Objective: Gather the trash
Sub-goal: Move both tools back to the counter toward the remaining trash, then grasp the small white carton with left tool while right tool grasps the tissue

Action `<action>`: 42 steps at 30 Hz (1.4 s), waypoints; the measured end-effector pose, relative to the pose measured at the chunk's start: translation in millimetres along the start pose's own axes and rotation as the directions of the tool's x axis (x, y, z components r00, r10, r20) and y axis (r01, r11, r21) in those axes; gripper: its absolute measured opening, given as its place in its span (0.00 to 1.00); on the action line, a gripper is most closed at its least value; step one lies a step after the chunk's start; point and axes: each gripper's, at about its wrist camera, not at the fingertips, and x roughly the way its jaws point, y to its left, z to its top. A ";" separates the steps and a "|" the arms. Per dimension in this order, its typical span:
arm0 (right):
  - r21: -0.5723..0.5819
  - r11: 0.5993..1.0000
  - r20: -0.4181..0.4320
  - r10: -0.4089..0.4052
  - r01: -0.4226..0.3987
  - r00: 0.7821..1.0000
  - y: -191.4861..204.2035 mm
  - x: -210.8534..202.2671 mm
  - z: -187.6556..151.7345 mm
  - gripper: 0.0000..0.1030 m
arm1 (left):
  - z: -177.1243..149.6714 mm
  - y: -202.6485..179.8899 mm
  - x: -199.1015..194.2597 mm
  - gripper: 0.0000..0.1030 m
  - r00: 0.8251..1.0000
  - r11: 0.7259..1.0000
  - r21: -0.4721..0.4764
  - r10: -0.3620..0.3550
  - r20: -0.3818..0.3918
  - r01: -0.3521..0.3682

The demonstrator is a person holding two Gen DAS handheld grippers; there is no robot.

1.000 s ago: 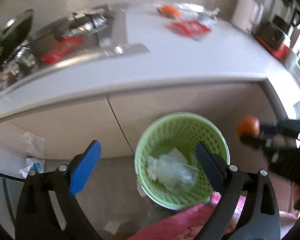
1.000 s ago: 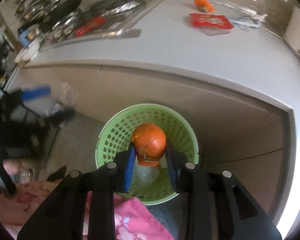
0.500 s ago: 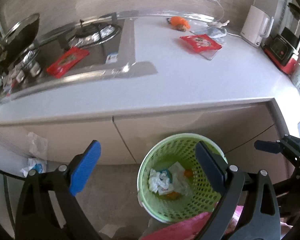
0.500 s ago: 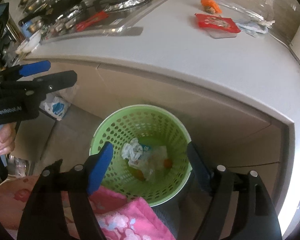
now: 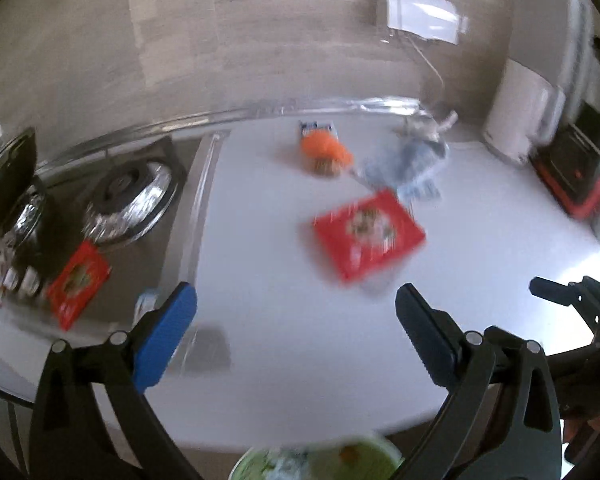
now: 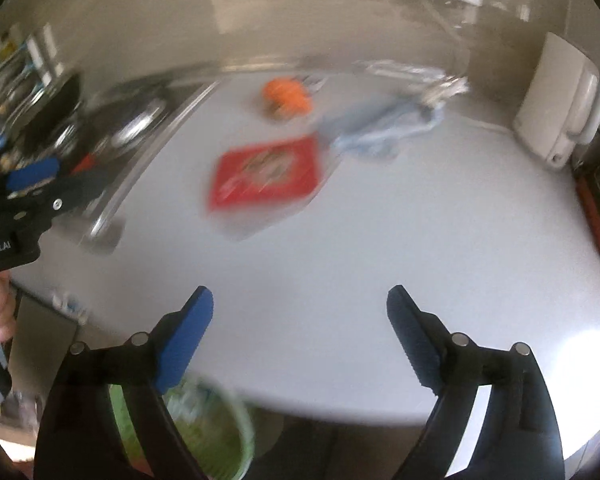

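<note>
Holding both grippers tilted down over the white counter (image 5: 300, 340), we had the left gripper (image 5: 296, 312) spread wide and empty, the right gripper (image 6: 300, 304) opening on nothing. The red wrapper (image 5: 368, 232) lay farther off; the green basket (image 6: 216, 432) sat near, below.

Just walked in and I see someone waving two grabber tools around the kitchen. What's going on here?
A person is clearing trash off the counter into a green basket on the floor below it. Right now the left gripper is open with nothing between its jaws, and the right gripper is opening, also holding nothing. Both point at the counter, where a red wrapper, an orange scrap and a crumpled bluish plastic bag lie. Another red wrapper sits on the stove.
</note>
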 end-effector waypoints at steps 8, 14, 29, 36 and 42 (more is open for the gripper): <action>0.077 0.997 0.063 -0.032 0.027 0.998 -89.0 61.6 91.6 0.86 | 95.3 -25.9 88.3 0.92 0.998 0.997 -0.053 0.056 -0.011 -0.057; 0.127 0.988 0.054 -0.098 0.091 0.994 -151.3 121.0 159.4 0.86 | 163.3 -39.8 168.6 0.92 0.991 0.990 -0.065 0.125 -0.041 -0.127; 0.136 0.982 -0.002 -0.134 0.133 0.991 -196.2 234.4 236.4 0.86 | 221.3 -47.0 347.3 0.92 0.936 0.961 -0.118 0.207 -0.285 -0.249; 0.098 0.987 -0.016 -0.127 0.128 0.992 -193.1 246.3 242.4 0.34 | 217.7 -43.3 344.6 0.39 0.962 0.979 -0.162 0.082 -0.259 -0.127; 0.123 0.989 0.024 -0.088 0.084 0.996 -199.4 235.6 242.5 0.24 | 224.6 -46.2 338.2 0.14 0.966 0.993 -0.082 0.064 -0.251 -0.088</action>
